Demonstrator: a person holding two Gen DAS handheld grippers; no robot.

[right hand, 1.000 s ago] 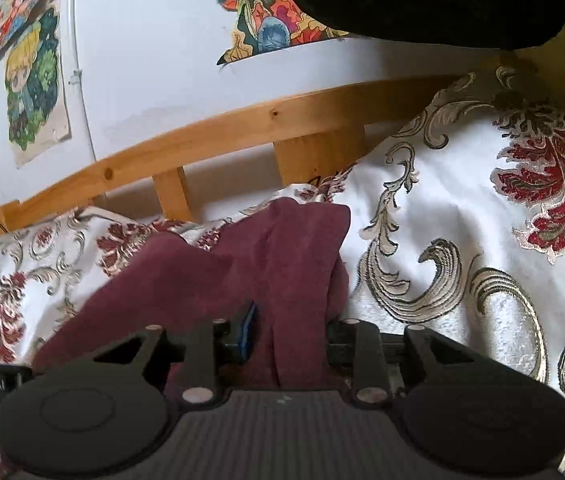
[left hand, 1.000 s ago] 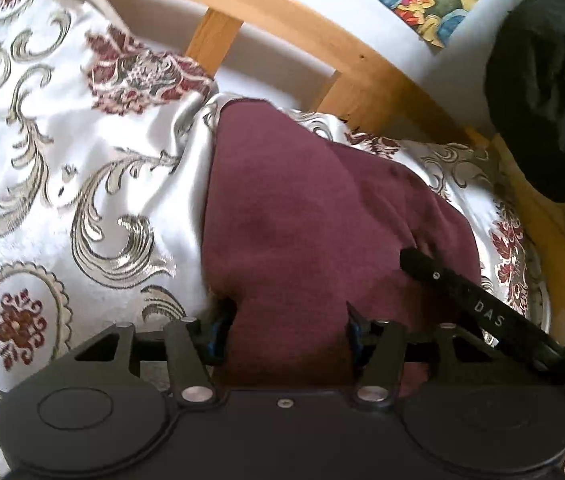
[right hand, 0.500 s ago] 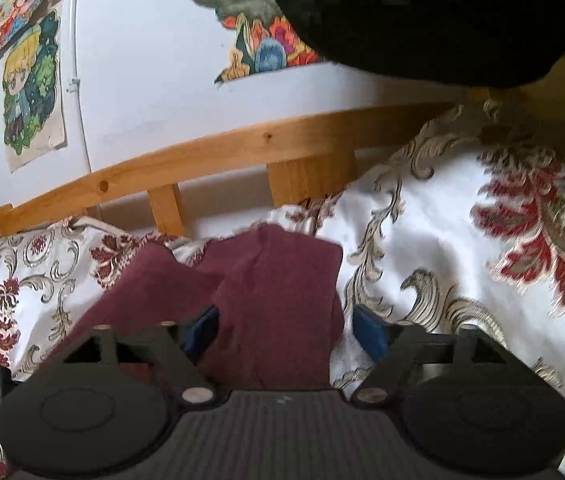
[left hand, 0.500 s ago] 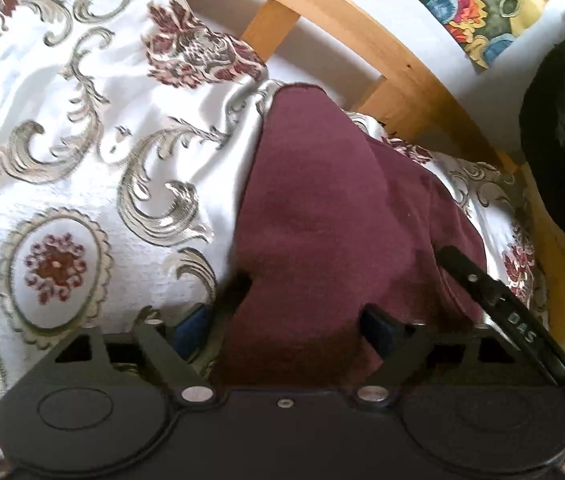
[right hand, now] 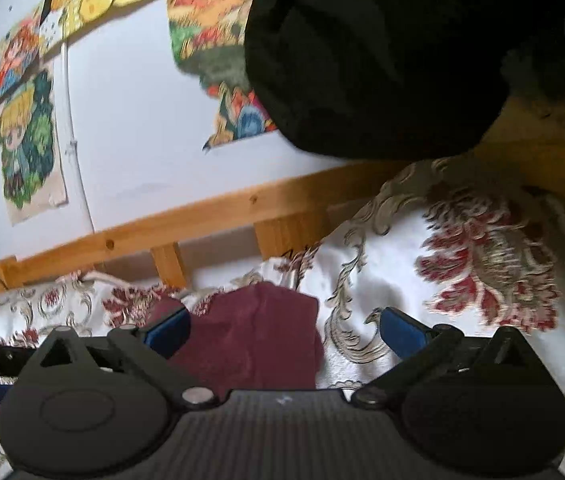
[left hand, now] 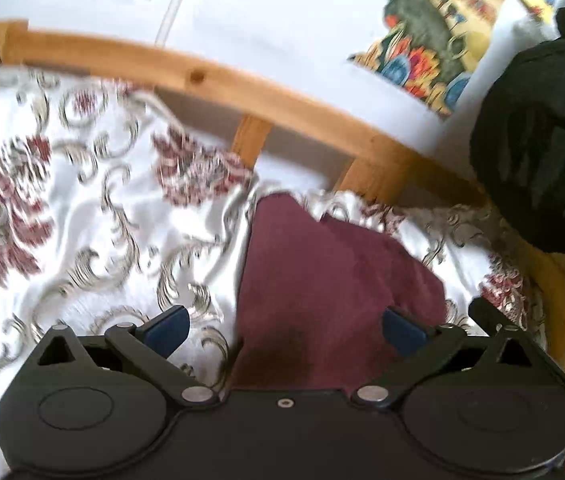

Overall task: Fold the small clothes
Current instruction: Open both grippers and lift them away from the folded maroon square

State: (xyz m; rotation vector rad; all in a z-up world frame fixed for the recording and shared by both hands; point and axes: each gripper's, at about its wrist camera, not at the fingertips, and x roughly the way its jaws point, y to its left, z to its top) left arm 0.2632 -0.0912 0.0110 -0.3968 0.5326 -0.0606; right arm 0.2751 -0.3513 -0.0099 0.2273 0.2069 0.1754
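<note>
Fold laid down, both grippers let go

The maroon garment [left hand: 322, 288] lies folded on the patterned bedspread [left hand: 82, 220] at 12 o'clock of the left gripper [left hand: 286, 326]; the right gripper [right hand: 284, 326] is likewise spread, empty. Next, probably a fresh re-grip for another fold.

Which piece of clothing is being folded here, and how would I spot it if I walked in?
Find the wooden bed rail along the white wall, then look down at the shiny white bedspread patterned with scrolls and dark red flowers. Lying on it, just below the rail, is the maroon garment. It is the only plain, matte, single-coloured cloth there; the black bundle sits off to one side.
</note>
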